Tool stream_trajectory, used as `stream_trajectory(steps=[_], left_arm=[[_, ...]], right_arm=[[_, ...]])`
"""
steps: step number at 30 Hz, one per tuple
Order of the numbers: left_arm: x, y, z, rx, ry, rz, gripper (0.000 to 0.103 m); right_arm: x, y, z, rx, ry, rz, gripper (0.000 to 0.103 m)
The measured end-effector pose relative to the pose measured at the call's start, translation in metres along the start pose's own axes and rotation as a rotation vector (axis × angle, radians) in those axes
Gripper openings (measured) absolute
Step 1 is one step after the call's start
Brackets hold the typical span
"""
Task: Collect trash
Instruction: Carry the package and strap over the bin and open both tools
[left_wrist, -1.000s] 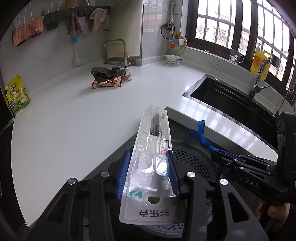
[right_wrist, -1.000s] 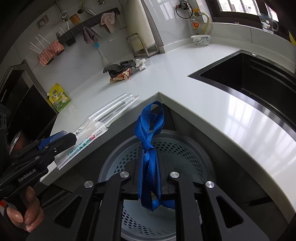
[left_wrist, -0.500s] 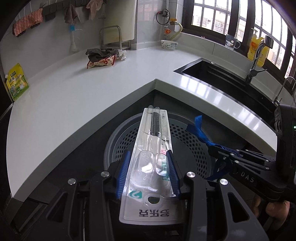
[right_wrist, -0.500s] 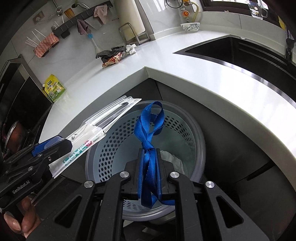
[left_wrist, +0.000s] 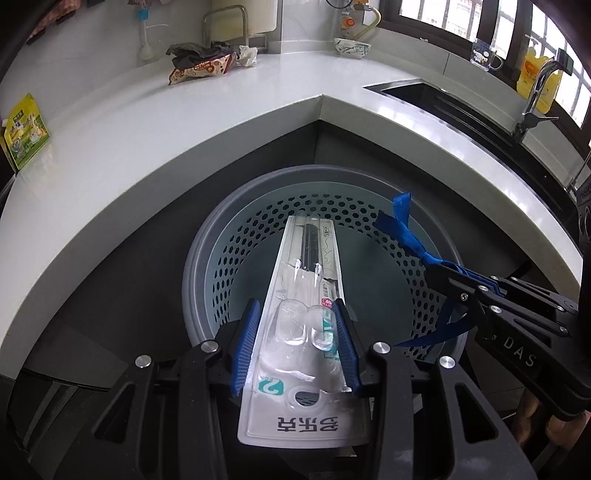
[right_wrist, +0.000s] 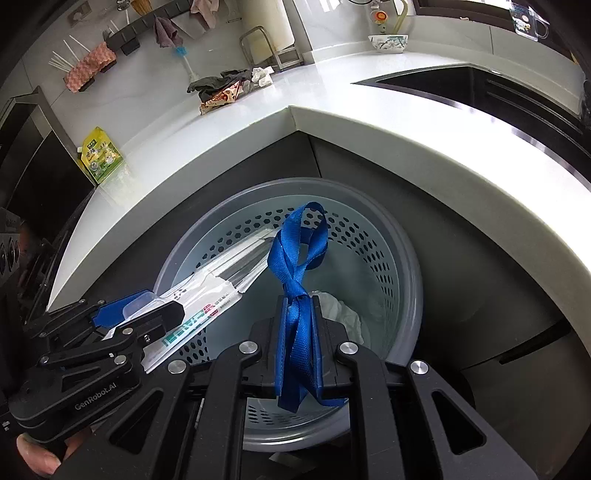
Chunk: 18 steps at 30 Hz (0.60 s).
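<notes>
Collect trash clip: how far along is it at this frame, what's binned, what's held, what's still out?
Binned: white crumpled paper lies in the perforated bin. In hand: the left gripper clamps a clear plastic package and the right gripper pinches a blue ribbon, both over the bin, not yet released. Left: a pile of wrappers and a dark rag on the counter.

Both wrist views above bin

White corner counter, dark-framed windows
</notes>
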<state>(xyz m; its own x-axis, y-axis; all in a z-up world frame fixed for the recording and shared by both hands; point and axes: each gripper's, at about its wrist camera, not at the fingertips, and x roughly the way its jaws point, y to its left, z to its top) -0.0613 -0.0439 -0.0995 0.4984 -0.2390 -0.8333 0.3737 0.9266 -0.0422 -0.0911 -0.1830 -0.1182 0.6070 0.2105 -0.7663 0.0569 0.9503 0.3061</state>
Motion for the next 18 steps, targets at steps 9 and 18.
stream_trajectory(steps=[9, 18], left_arm=[[0.015, 0.002, 0.0, -0.012, 0.04, 0.027, 0.04], [0.02, 0.005, -0.001, -0.018, 0.048, 0.046, 0.039]], right_arm=[[0.02, -0.003, 0.0, -0.022, 0.044, -0.046, 0.012], [0.028, 0.0, -0.001, -0.06, 0.041, -0.097, 0.012]])
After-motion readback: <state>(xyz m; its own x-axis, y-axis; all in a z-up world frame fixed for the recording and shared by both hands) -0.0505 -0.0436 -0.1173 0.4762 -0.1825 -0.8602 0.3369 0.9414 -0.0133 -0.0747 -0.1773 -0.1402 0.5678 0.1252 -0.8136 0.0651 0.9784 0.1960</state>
